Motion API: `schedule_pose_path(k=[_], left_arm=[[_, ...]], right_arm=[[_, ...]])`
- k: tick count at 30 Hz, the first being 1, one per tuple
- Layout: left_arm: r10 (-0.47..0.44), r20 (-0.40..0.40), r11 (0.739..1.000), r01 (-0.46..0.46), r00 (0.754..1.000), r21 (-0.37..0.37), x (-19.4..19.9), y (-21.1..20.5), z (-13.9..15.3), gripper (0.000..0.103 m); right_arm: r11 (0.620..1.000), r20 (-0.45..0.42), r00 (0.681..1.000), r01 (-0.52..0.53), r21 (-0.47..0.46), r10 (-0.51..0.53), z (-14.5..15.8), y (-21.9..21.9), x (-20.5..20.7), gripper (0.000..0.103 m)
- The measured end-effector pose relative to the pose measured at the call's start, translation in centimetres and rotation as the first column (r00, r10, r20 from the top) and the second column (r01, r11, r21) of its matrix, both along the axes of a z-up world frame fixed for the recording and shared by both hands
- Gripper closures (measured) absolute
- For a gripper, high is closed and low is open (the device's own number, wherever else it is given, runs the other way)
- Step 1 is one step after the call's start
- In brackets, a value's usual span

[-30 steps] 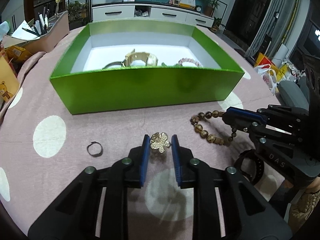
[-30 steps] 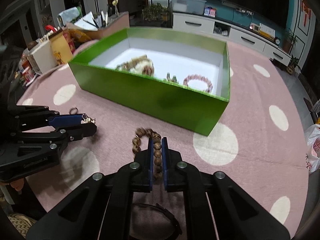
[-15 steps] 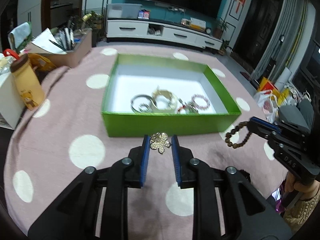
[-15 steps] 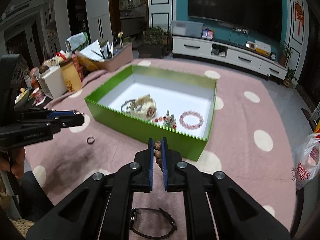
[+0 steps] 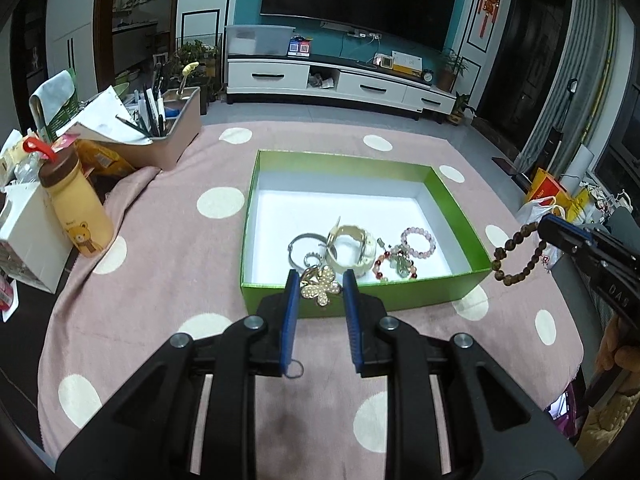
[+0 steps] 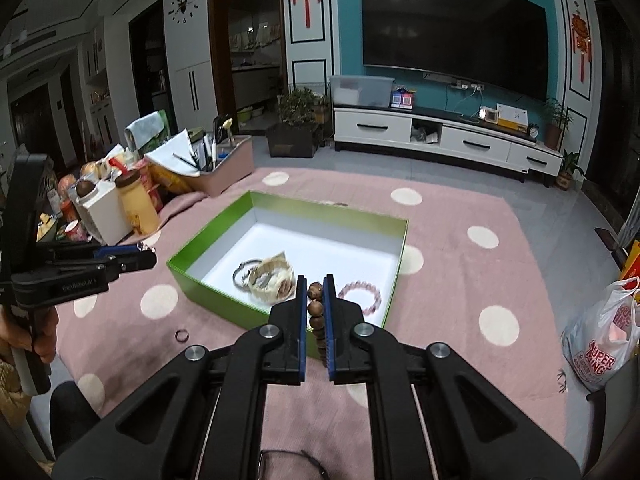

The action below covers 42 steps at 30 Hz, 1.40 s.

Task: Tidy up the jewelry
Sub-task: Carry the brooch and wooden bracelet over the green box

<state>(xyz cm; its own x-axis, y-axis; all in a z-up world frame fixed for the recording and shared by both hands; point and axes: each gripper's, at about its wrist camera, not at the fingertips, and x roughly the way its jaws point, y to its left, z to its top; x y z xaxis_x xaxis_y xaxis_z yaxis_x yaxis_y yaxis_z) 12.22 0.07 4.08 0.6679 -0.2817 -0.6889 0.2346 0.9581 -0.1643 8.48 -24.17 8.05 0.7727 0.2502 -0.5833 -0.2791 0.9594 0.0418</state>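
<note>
Bear bottle beside white carton; pen-filled bin behind; dark TV on wall

One green box, two tools, one brooch, one loose ring.

black strap cut off at bottom edge, small ring half behind left tool

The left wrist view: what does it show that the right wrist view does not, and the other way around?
Only the left wrist view shows the gold flower brooch clearly, clamped in the left gripper, and the red-and-green bead bracelet in the box. Only the right wrist view shows the black band at its bottom edge and the white shopping bag. Both show the green box, the pink bead bracelet, the small ring on the cloth, and the brown bead bracelet held by the right gripper.
</note>
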Motion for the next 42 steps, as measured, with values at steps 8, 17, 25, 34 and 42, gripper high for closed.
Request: schedule_pose_path(k=[8, 17, 25, 34, 42], left_arm=[[0.007, 0.008, 1.000, -0.007, 1.000, 0.014, 2.6, -0.8, 0.6, 0.081], [0.017, 0.006, 0.999, -0.017, 1.000, 0.034, 5.9, -1.1, 0.6, 0.081], [0.024, -0.005, 0.999, -0.023, 1.000, 0.042, 8.2, -1.3, 0.0, 0.081], [0.024, -0.043, 0.997, -0.021, 0.999, 0.073, 10.5, -1.8, -1.9, 0.081], [0.027, -0.093, 0.994, -0.017, 0.995, 0.109, 12.2, -2.2, -4.3, 0.081]], right_arm=[[1.000, 0.031, 1.000, 0.005, -0.006, -0.005, 1.5, 0.3, 1.8, 0.096], [1.000, 0.035, 0.999, -0.002, -0.010, 0.002, 2.0, 1.2, 4.4, 0.096], [1.000, 0.015, 1.000, -0.009, -0.010, 0.009, 1.4, 2.2, 6.7, 0.096], [1.000, -0.059, 0.998, -0.016, -0.003, 0.016, -0.9, 3.1, 9.8, 0.096], [1.000, -0.127, 0.992, -0.017, -0.002, 0.016, -3.6, 3.6, 11.9, 0.096]])
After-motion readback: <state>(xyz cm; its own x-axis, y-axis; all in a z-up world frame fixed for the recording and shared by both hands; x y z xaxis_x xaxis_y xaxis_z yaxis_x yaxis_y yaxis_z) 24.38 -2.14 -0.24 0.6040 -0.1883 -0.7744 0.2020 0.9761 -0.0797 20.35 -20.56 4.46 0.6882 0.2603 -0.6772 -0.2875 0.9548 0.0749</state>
